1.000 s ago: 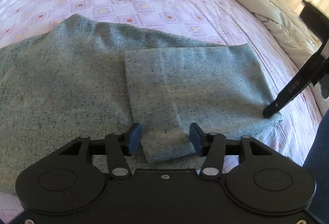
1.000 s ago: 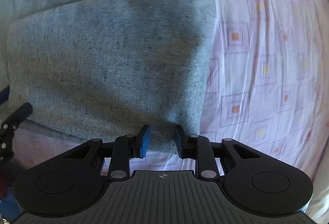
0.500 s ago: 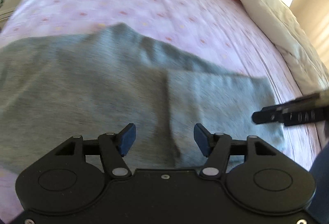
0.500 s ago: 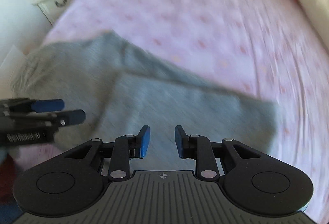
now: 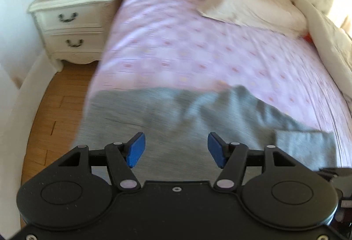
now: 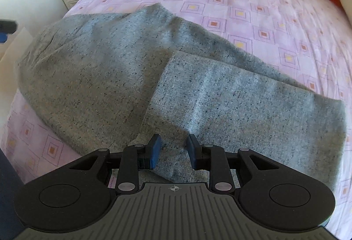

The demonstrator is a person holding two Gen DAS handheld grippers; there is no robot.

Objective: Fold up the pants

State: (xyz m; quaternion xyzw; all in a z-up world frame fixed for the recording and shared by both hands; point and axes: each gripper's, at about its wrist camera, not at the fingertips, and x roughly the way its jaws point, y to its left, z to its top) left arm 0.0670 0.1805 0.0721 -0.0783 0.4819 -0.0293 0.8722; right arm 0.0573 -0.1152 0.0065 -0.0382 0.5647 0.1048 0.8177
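Speckled grey knit pants lie across the frame's middle on the pink square-patterned sheet, 1 leg apparently folded over. Left gripper gapes wide, empty; right gripper narrow, empty.

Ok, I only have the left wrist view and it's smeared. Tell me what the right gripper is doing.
Observer: The right gripper hangs over the near corner of the folded-over leg, jaws narrowly apart, nothing pinched.
Operator: Describe the fold.
Observer: That leg lies flat on top of the grey pants, its end edge straight and crisp.
Operator: Check the left end.
Observer: Mostly smooth there, with one small crease near the far corner.
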